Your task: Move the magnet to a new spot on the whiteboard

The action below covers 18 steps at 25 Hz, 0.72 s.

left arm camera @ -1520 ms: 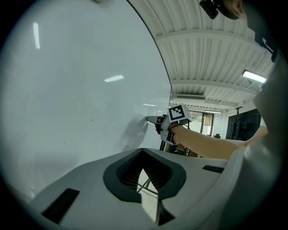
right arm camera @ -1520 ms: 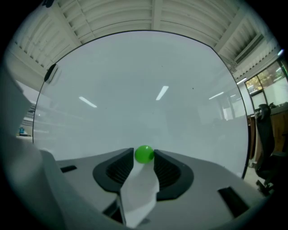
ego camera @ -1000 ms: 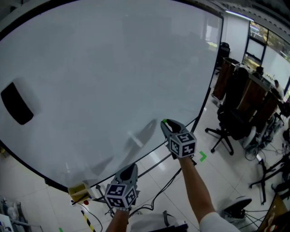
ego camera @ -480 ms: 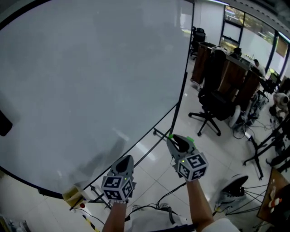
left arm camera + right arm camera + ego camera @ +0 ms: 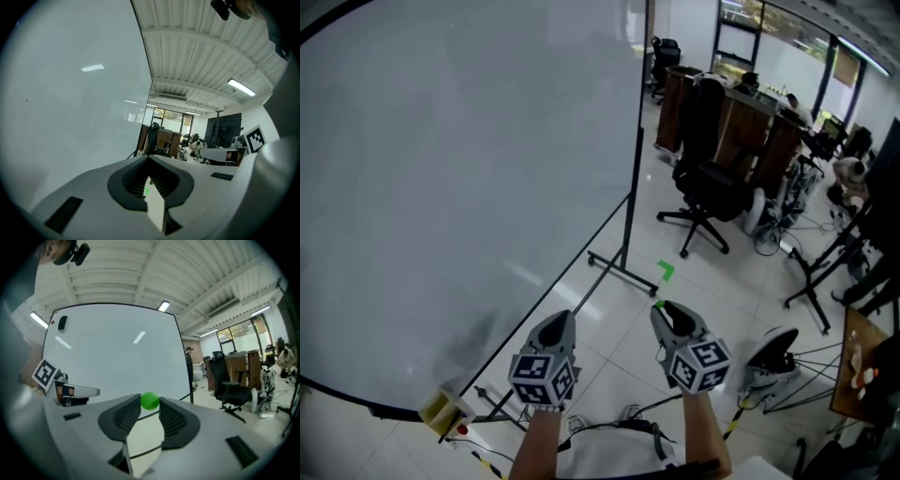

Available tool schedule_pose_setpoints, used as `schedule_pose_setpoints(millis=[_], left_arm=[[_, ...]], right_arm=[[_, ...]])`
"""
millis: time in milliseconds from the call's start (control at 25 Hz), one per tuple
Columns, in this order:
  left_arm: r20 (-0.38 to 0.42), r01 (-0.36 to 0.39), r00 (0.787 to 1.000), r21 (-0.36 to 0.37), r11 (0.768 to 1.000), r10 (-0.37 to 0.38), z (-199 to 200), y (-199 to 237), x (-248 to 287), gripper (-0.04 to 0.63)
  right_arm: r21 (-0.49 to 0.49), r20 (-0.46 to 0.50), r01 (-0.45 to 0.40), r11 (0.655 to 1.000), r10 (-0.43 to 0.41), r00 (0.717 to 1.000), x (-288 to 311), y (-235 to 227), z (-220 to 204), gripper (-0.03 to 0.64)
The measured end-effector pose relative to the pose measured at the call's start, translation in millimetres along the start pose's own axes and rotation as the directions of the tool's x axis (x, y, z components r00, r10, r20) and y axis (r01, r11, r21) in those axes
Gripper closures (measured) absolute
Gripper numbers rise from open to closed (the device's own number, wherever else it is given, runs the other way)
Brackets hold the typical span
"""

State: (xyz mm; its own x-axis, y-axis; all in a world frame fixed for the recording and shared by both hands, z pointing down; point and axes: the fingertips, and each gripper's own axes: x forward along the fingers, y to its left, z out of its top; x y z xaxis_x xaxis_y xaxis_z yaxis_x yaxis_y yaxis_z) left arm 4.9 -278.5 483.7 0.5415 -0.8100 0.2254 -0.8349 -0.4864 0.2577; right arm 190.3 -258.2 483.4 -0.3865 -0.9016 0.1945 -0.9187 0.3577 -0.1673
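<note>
A small green ball-shaped magnet (image 5: 150,400) sits pinched between the tips of my right gripper (image 5: 150,405), off the whiteboard (image 5: 117,348). In the head view that gripper (image 5: 664,311) hangs low over the floor, right of the board's lower edge, with a sliver of the green magnet (image 5: 659,303) at its tip. My left gripper (image 5: 561,321) hangs beside it, near the whiteboard (image 5: 469,141), its jaws together and empty. In the left gripper view the whiteboard (image 5: 70,93) fills the left side.
A black eraser (image 5: 62,323) and a red dot (image 5: 53,323) stick to the board's top left corner. The board's stand foot (image 5: 619,272), a green floor mark (image 5: 664,272), office chairs (image 5: 703,187), desks and floor cables lie to the right. A yellow object (image 5: 441,408) sits below the board.
The head view has swung right, so the black eraser has left it. My right gripper has come down and away from the board with the green magnet, level with the left gripper.
</note>
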Motion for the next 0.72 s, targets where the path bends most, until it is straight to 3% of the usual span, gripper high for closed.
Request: schedule_pose_setpoints(millis=[400, 720], left_arm=[[-0.001, 0.021, 1.000, 0.008, 1.000, -0.021, -1, -17, -4, 0.597], [0.025, -0.010, 1.000, -0.007, 1.000, 0.010, 6, -13, -13, 0.597]], right_arm=[[-0.009, 0.013, -0.003, 1.000, 0.003, 1.000, -16, 5, 7, 0.483], [-0.006, 0.022, -0.044, 0.999, 0.044, 0.999, -10, 16, 10, 0.483]])
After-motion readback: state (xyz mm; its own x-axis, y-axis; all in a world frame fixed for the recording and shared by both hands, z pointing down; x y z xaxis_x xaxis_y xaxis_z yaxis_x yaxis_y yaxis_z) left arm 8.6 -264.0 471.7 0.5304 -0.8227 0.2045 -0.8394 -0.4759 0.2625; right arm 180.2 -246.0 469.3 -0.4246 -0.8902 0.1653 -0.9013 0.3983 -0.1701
